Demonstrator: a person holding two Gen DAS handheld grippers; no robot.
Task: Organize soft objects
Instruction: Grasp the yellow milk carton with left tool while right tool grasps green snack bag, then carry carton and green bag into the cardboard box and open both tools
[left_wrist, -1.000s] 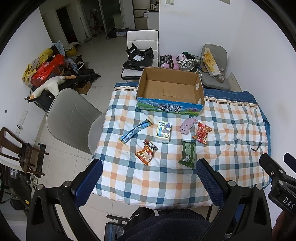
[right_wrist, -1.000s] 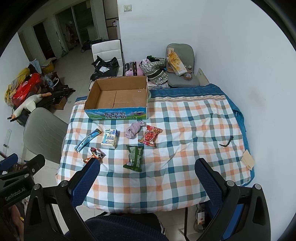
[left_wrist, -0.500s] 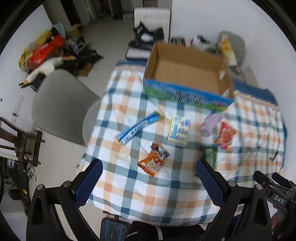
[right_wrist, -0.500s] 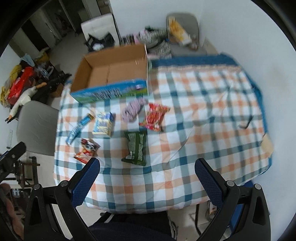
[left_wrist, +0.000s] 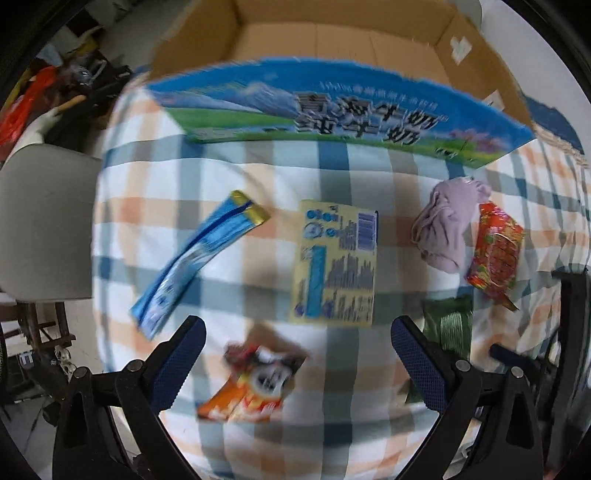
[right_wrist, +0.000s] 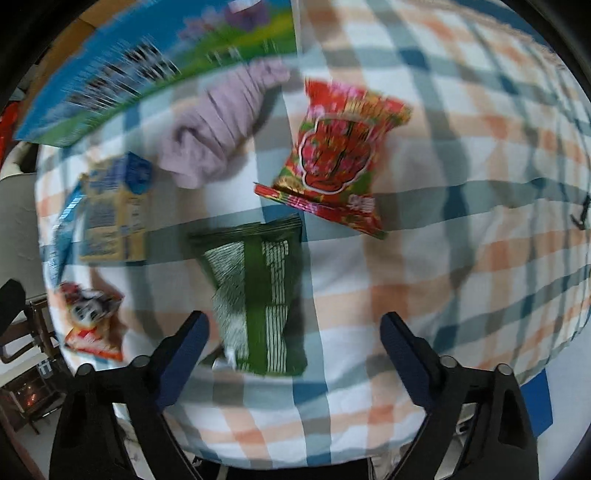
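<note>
My left gripper (left_wrist: 297, 363) is open and empty above an orange snack bag (left_wrist: 255, 380) on the plaid table. A yellow carton (left_wrist: 338, 264), a blue wrapper (left_wrist: 199, 260), a lilac cloth (left_wrist: 447, 227), a red snack bag (left_wrist: 495, 254) and a green packet (left_wrist: 448, 323) lie around it. The open cardboard box (left_wrist: 332, 107) stands behind. My right gripper (right_wrist: 293, 349) is open and empty above the green packet (right_wrist: 258, 291). The red bag (right_wrist: 336, 155), lilac cloth (right_wrist: 218, 125), carton (right_wrist: 114, 214) and orange bag (right_wrist: 92, 319) also show there.
A grey chair (left_wrist: 44, 221) stands at the table's left side. The plaid tablecloth (right_wrist: 480, 221) stretches right, with a small black object (right_wrist: 581, 216) near its right edge. Clutter sits on the floor at the far left (left_wrist: 29, 99).
Both grippers have moved down and forward, close over the table. The items and the box now look much larger. Both stay open.
</note>
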